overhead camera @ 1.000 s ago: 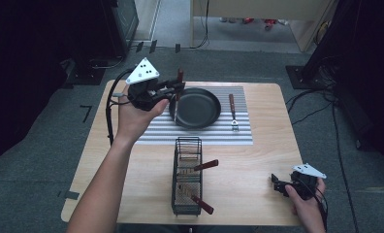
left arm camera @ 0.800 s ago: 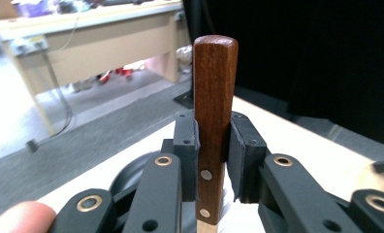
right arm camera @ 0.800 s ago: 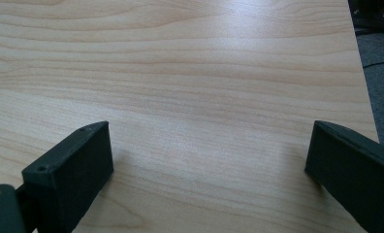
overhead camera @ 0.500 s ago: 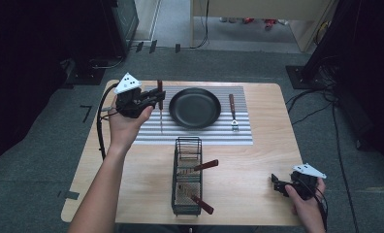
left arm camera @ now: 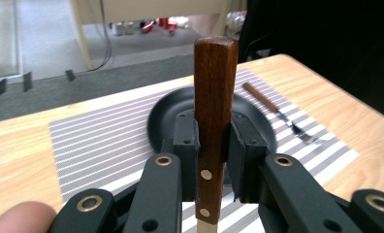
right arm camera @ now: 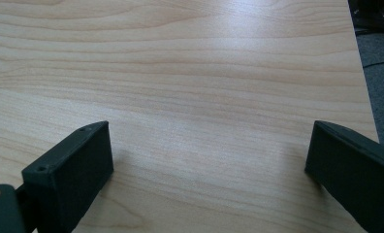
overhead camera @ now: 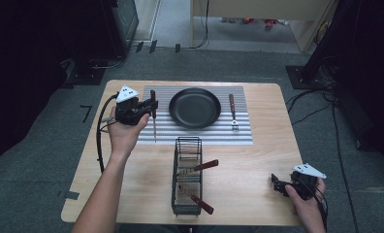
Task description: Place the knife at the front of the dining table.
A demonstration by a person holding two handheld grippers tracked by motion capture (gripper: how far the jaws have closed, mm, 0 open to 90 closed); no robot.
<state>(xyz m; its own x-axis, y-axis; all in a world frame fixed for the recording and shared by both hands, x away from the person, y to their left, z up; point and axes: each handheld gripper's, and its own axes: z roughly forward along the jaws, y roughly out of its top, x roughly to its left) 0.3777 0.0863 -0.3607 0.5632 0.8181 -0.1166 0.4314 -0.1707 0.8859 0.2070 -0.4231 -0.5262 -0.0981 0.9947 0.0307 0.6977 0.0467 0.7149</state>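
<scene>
A pale wooden table spreads below me, its far half covered by a grey striped mat. At the middle of that mat sits a round black pan. Nearer to me, just off the mat's front edge, stands a black wire basket with two wood-handled utensils leaning out of it toward the right.

My left gripper hangs over the left end of the mat, just beside the pan, and its jaws are pinching a knife by its brown wooden handle. From above, the knife runs along the stripes' left margin, handle toward the far edge and thin blade pointing back toward me. In the left gripper view, the knife handle rises straight up between the two black pads, which press on it from both sides, with the pan and mat behind it.

To the right of the pan a fork with a matching wooden handle lies on the mat, prongs toward me.

My right gripper rests at the near right corner of the table, well apart from everything else. In the right gripper view its jaws stand spread wide over bare wood, with nothing between them.
</scene>
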